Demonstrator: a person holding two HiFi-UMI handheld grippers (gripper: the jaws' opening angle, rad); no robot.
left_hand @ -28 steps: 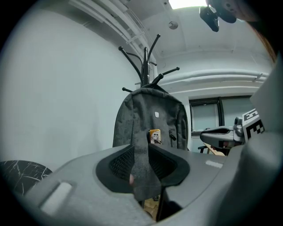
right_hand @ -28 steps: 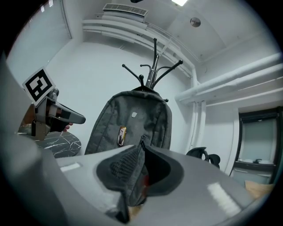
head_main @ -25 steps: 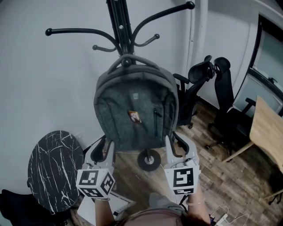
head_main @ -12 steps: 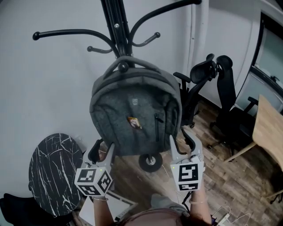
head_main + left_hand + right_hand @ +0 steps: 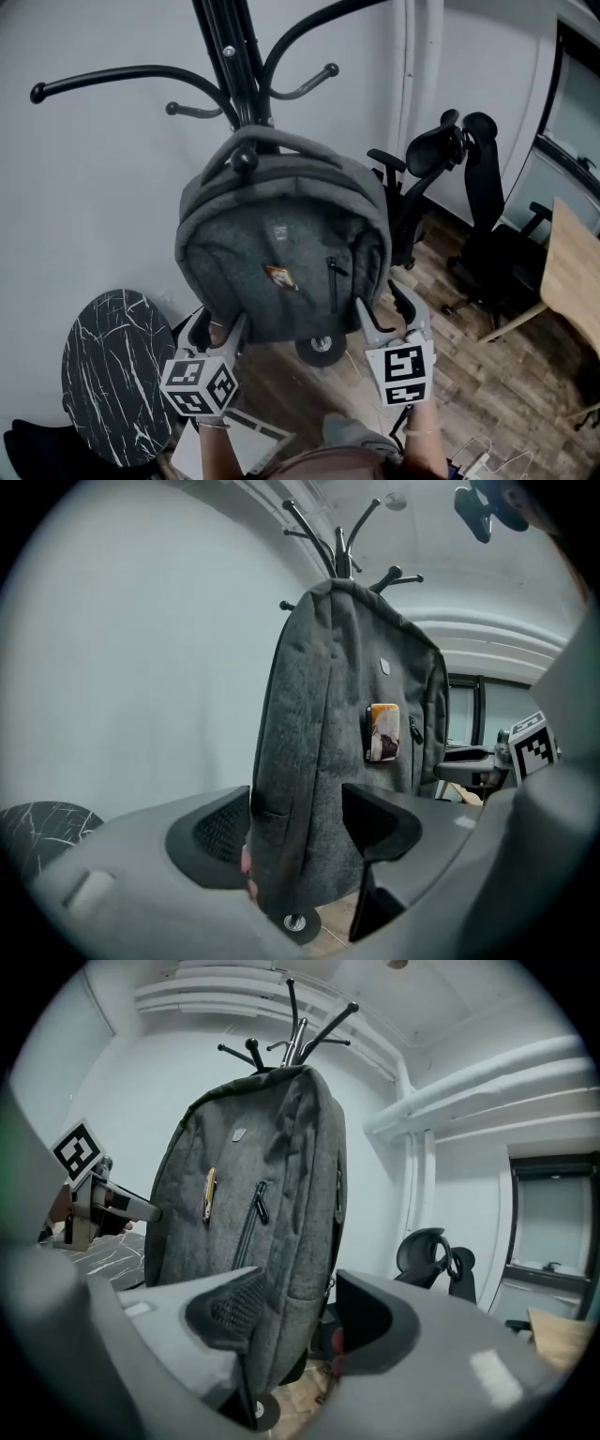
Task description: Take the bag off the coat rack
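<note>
The grey backpack (image 5: 281,248) hung by its top handle from a hook of the black coat rack (image 5: 230,56), close to the white wall. The left tongs (image 5: 220,326) and right tongs (image 5: 384,309) each straddled one of its lower corners — jaws opening, pads no longer pinching the fabric. A round marble-patterned table (image 5: 112,375) stood to the left, office chairs (image 5: 469,187) to the right.

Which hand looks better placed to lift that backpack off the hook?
Nearly even. Each tool's jaws are opening around a bottom corner of the backpack, far below the handle on the hook. I'd lean right: the right tool sits slightly higher up the backpack than the left tool.
</note>
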